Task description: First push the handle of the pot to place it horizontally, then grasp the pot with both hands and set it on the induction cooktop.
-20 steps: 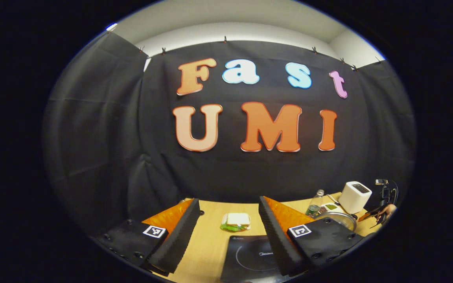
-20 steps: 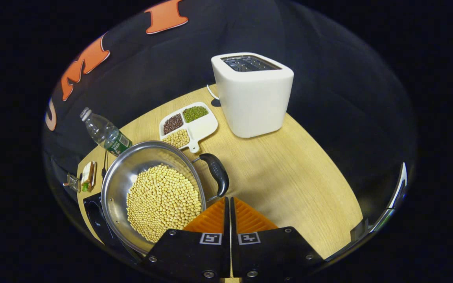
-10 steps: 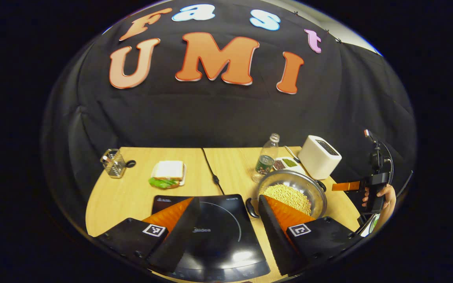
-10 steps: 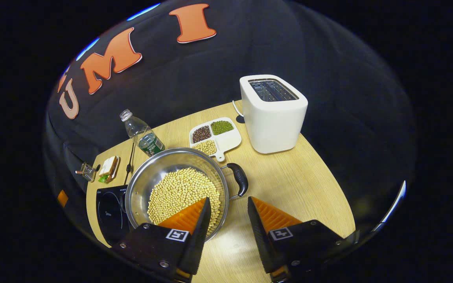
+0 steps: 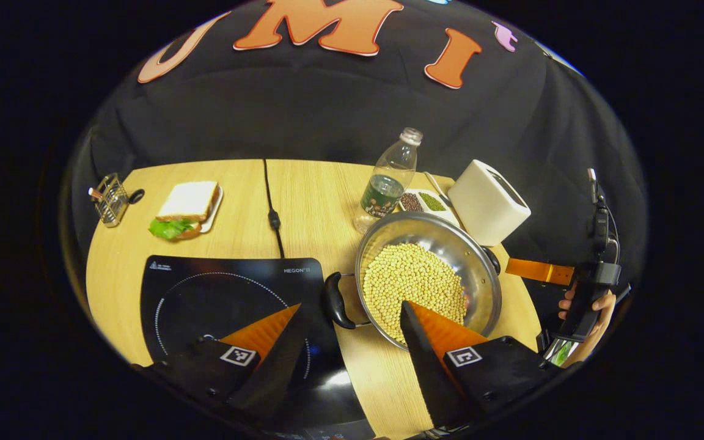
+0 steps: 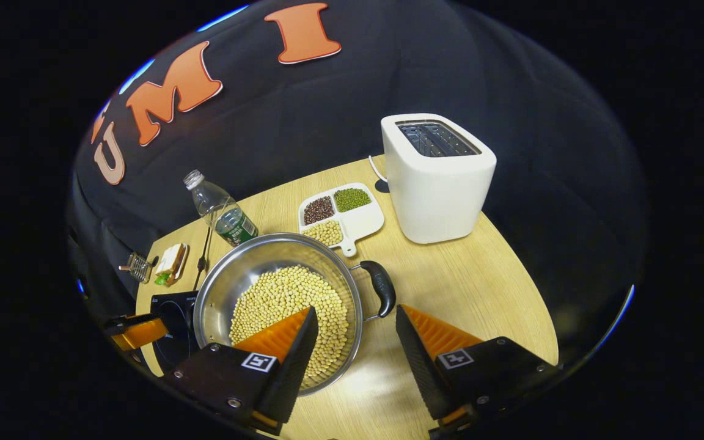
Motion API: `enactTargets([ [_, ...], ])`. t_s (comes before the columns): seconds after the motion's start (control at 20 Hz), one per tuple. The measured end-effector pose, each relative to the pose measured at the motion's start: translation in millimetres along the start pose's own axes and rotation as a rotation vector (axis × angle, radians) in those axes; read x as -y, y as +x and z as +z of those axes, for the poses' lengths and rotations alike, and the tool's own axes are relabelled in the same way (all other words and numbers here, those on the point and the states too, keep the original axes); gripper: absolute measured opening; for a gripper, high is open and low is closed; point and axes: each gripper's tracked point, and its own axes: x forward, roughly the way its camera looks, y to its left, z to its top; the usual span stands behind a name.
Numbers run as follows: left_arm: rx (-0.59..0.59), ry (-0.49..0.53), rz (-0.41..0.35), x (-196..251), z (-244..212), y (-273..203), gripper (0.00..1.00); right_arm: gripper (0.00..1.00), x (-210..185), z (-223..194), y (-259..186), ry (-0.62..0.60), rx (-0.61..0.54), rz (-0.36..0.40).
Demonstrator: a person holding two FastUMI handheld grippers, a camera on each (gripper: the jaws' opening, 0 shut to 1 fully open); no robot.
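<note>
Your left gripper (image 5: pixel 352 333): fingers spread wide, holding nothing; between them lies the near black handle (image 5: pixel 333 300) of the pot (image 5: pixel 428 278), just ahead of the tips, with the pot bowl beyond your right-hand finger and the induction cooktop (image 5: pixel 223 293) beneath and beyond your left-hand finger. Your right gripper (image 6: pixel 355 333): fingers likewise wide apart and empty; the pot's other black handle (image 6: pixel 384 287) sits just ahead of the gap, the bowl of pale beans (image 6: pixel 291 305) behind your left-hand finger. Pot stands on the worktop (image 6: pixel 462 287), beside the cooktop, not on it. Farther off: water bottle (image 5: pixel 388 180), divided dish of beans (image 6: pixel 340 211), white toaster (image 6: pixel 437 174), sandwich on a plate (image 5: pixel 184 208), small wire basket (image 5: pixel 107 198). In the left gripper view, a hand (image 5: pixel 590 308) holds your right gripper past the pot
</note>
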Motion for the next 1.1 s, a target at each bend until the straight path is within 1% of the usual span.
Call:
enactTargets([
  [0.15, -0.045, -0.007, -0.009, 4.1, -7.0, 27.1, 0.99, 0.84, -2.1, -0.1, 13.4, -0.011, -0.01, 0.003],
  [0.2, -0.057, 0.001, -0.003, 3.5, -9.1, 34.0, 0.96, 0.85, -2.6, -1.4, 17.8, -0.012, -0.014, 0.002],
  [0.3, -0.068, 0.011, 0.021, -0.2, -11.3, 47.0, 0.97, 0.86, 0.4, -2.0, 24.1, -0.016, -0.021, -0.004],
  [0.35, -0.066, 0.008, 0.029, 0.3, -11.1, 52.5, 0.99, 0.86, 2.3, -2.1, 26.4, -0.018, -0.022, -0.006],
  [0.45, -0.057, 0.007, 0.038, 2.2, -7.6, 55.5, 0.98, 0.86, 5.4, -1.2, 32.2, -0.022, -0.021, -0.014],
  [0.5, -0.061, 0.01, 0.04, 2.9, -7.7, 57.2, 0.97, 0.86, 6.8, -0.4, 35.7, -0.021, -0.021, -0.022],
  [0.55, -0.059, 0.017, 0.039, 4.5, -7.7, 57.8, 0.99, 0.86, 8.6, -0.2, 38.1, -0.026, -0.021, -0.032],
  [0.65, -0.05, 0.033, 0.041, 6.9, -5.4, 64.0, 0.98, 0.87, 17.4, 0.2, 43.2, -0.045, -0.015, -0.069],
  [0.7, -0.041, 0.037, 0.047, 8.6, -3.0, 66.9, 0.99, 0.87, 23.5, -0.6, 45.8, -0.049, -0.019, -0.082],
  [0.8, -0.015, 0.056, 0.055, 16.9, 3.9, 79.3, 0.97, 0.88, 36.5, -1.9, 47.1, -0.055, -0.025, -0.104],
  [0.85, -0.008, 0.063, 0.058, 18.0, 4.1, 84.6, 0.99, 0.88, 41.1, -1.3, 49.2, -0.065, -0.024, -0.12],
  [0.9, -0.006, 0.069, 0.059, 20.2, 4.0, 89.5, 0.97, 0.88, 45.0, -2.5, 51.4, -0.075, -0.027, -0.133],
  [0.95, -0.006, 0.075, 0.06, 23.1, 3.7, 94.6, 0.97, 0.88, 48.1, -7.8, 54.8, -0.084, -0.035, -0.146],
  [1.0, -0.014, 0.079, 0.061, 23.8, 1.7, 101.2, 0.99, 0.88, 50.5, -11.1, 54.5, -0.088, -0.043, -0.15],
  [1.05, -0.017, 0.076, 0.064, 24.3, -1.5, 107.3, 0.99, 0.88, 50.6, -13.5, 53.9, -0.086, -0.046, -0.149],
  [1.1, -0.019, 0.08, 0.066, 24.2, -2.8, 112.7, 0.95, 0.88, 53.2, -16.9, 51.9, -0.089, -0.052, -0.151],
])
